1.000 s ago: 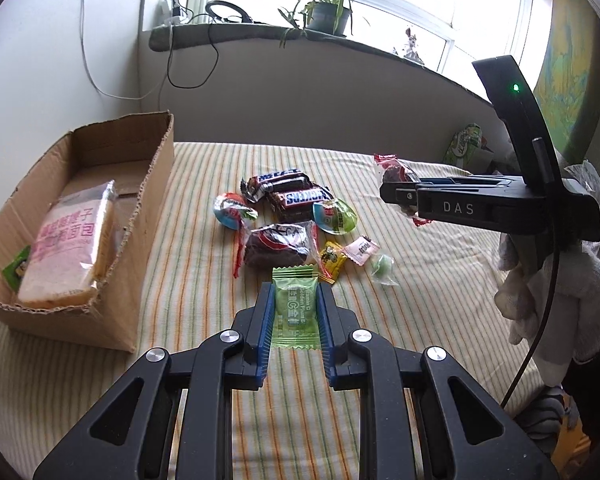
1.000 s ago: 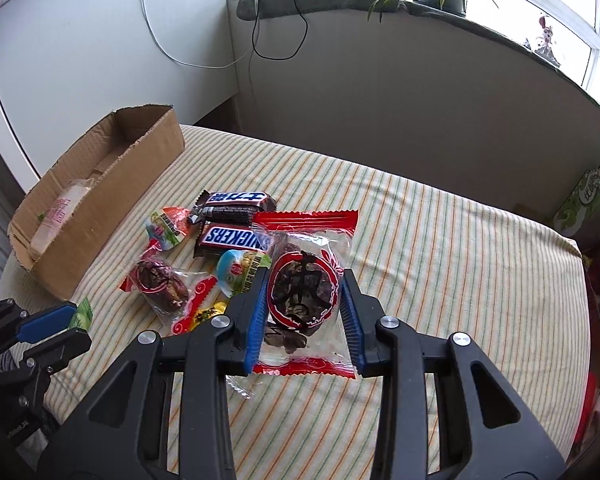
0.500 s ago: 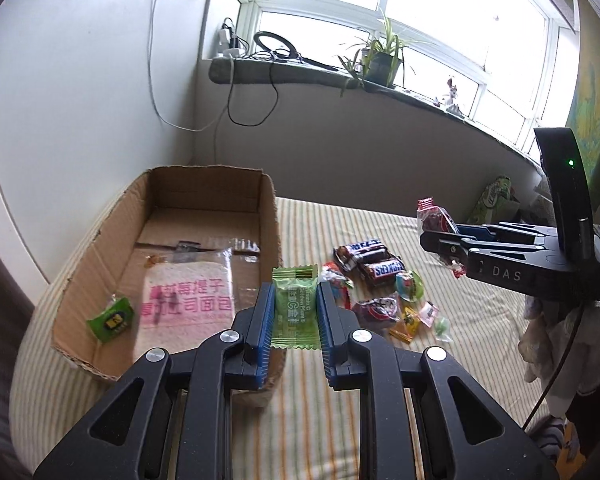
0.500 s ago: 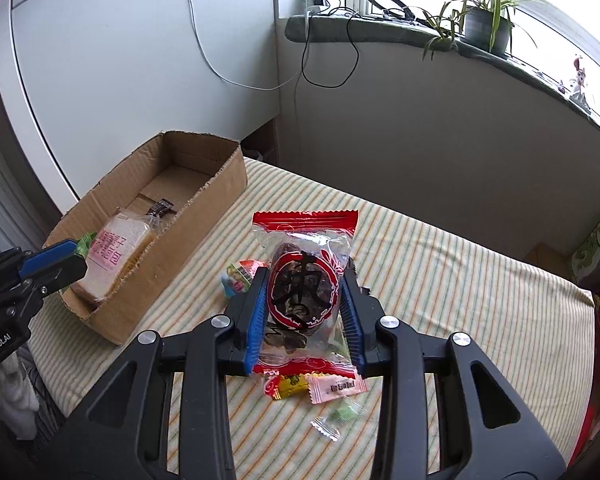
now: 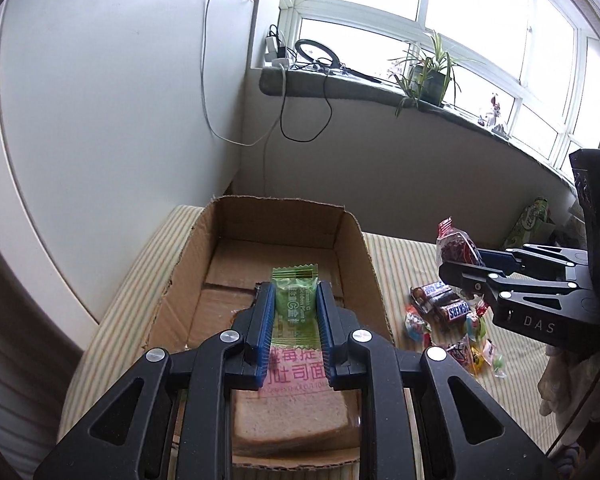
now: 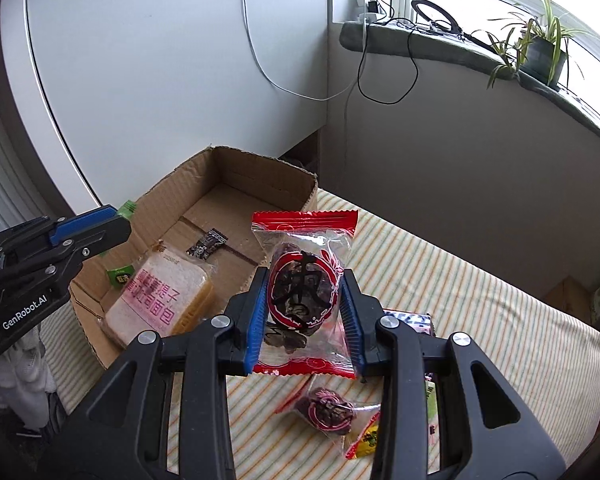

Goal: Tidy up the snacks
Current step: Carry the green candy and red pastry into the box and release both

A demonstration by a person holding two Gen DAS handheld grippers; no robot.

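My left gripper point(image 5: 294, 298) is shut on a small green snack packet point(image 5: 295, 300) and holds it above the open cardboard box point(image 5: 352, 240). In the box lies a bagged toast bread point(image 5: 292, 404). My right gripper point(image 6: 304, 296) is shut on a red-edged clear packet of dates point(image 6: 303, 284), in the air to the right of the box point(image 6: 260, 176). The box also holds a small green packet point(image 6: 120, 274) and a dark packet point(image 6: 206, 244). The left gripper shows in the right wrist view point(image 6: 112, 220), over the box's left wall.
Loose snacks lie on the striped cloth point(image 5: 404, 256) right of the box: Snickers bars point(image 5: 444, 304), candies point(image 5: 476, 344) and a second date packet point(image 6: 328, 410). A white wall stands behind the box, and a window sill with a plant point(image 5: 428, 76) and cables lies beyond.
Both grippers have moved left and up with their packets. The left one now hangs over the box's inside; the right one has come closer to the box.
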